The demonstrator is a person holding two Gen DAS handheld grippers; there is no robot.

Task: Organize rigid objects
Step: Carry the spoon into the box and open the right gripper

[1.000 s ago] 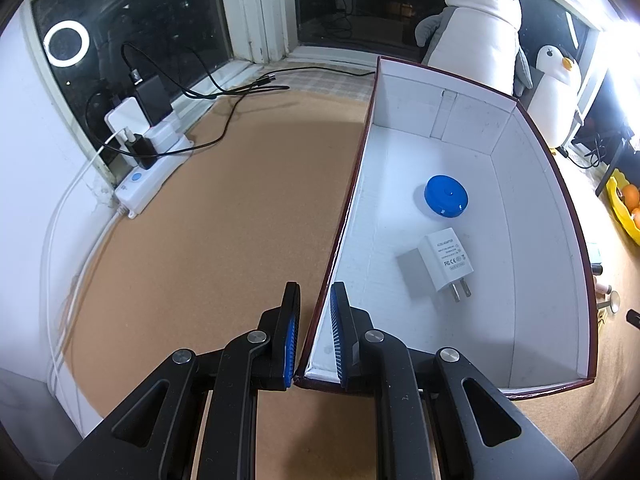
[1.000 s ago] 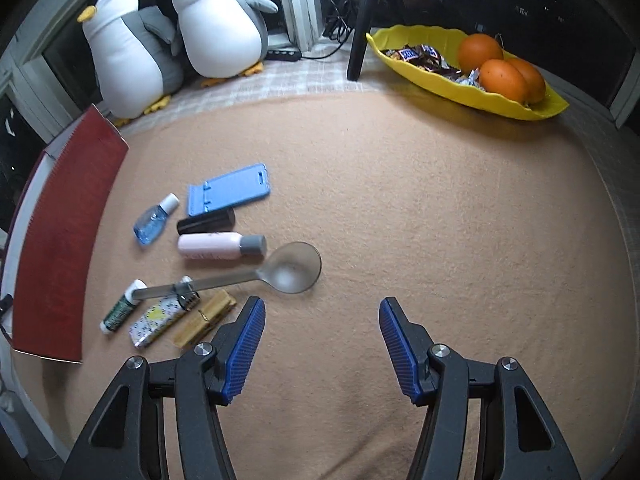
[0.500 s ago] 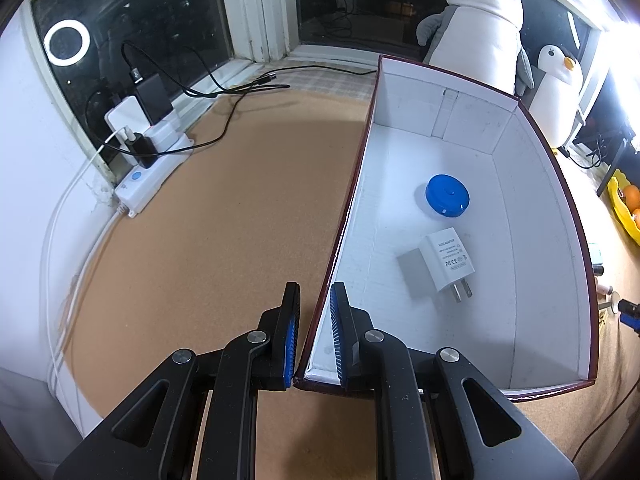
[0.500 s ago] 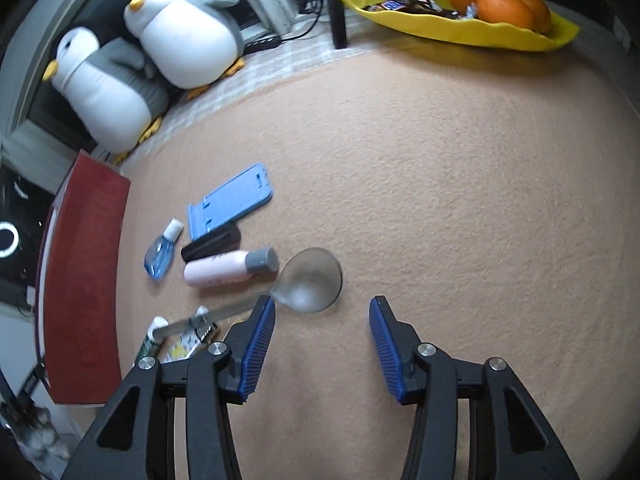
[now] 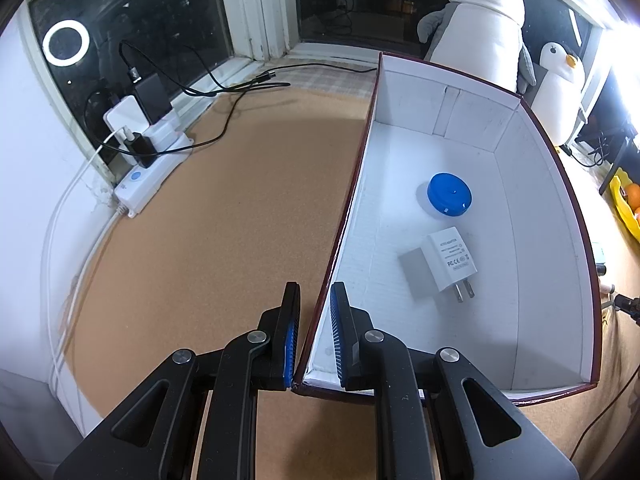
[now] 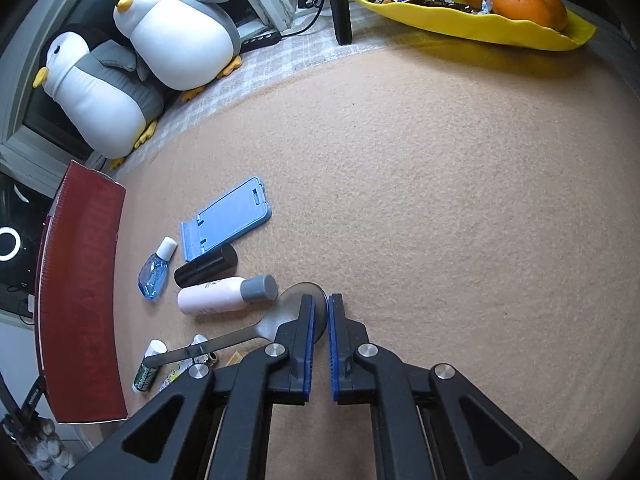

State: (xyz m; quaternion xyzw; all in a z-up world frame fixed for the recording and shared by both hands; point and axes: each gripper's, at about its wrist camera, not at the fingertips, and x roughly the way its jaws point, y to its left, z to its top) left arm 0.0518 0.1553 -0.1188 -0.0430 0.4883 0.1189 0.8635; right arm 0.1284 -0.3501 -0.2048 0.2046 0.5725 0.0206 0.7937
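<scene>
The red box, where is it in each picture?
Left wrist view: the red box fills the right half, its white inside showing, with the left hand-held gripper clamped on its near wall.
Right wrist view: at the left edge, only its red outside showing.
Shared landmark: the two penguins behind it.

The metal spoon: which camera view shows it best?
The right wrist view. There the spoon lies on the tan mat, its bowl between the shut fingers of the right gripper. The left wrist view shows no clear part of it, only the box.
</scene>
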